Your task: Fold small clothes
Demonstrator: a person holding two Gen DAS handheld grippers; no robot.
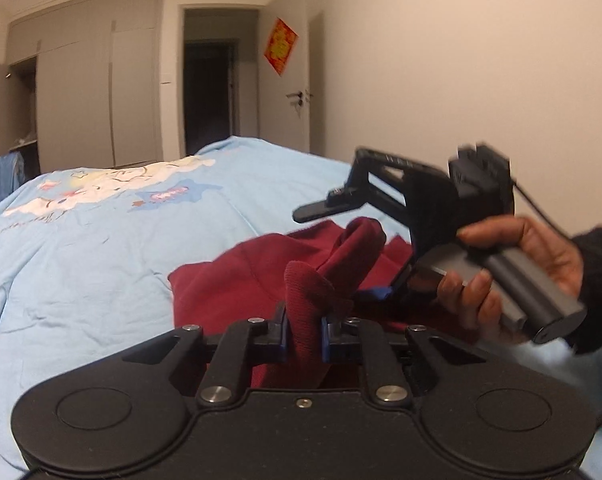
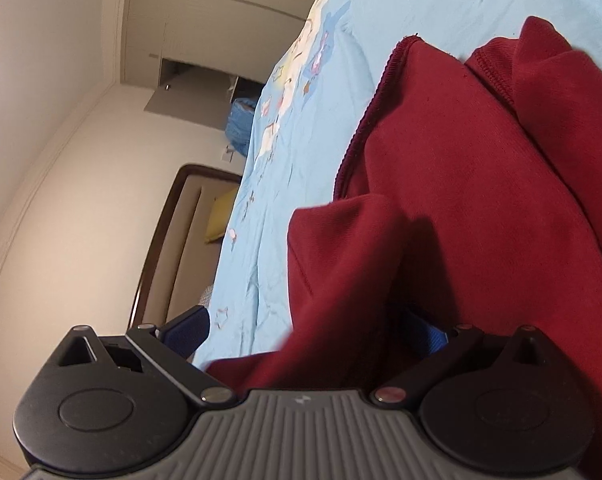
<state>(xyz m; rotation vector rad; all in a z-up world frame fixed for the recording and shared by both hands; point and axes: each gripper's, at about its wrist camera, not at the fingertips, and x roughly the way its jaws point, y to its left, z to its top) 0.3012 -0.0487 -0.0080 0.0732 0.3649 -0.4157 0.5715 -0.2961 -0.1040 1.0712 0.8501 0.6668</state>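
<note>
A dark red garment [image 1: 229,280] lies rumpled on the light blue bedcover [image 1: 81,260]. My left gripper [image 1: 304,320] is shut on a raised fold of its cloth, which sticks up between the blue pads. A hand [image 1: 541,264] holds my right gripper [image 1: 341,252] tilted over the garment's right side, its jaws spread wide. In the right wrist view the right gripper [image 2: 307,332] is open, with the red garment [image 2: 441,160] bunched between its blue pads [image 2: 189,330] and draped over the right one. A ribbed hem edge [image 2: 365,120] shows near the bedcover [image 2: 301,120].
The bed has a cartoon print [image 1: 101,188] and a brown headboard [image 2: 161,240] with a yellow cushion [image 2: 219,220]. Grey wardrobes [image 1: 93,92], a dark doorway [image 1: 209,92] and a door with a red decoration [image 1: 280,46] line the far walls. A blue bundle [image 1: 1,180] sits beside the bed.
</note>
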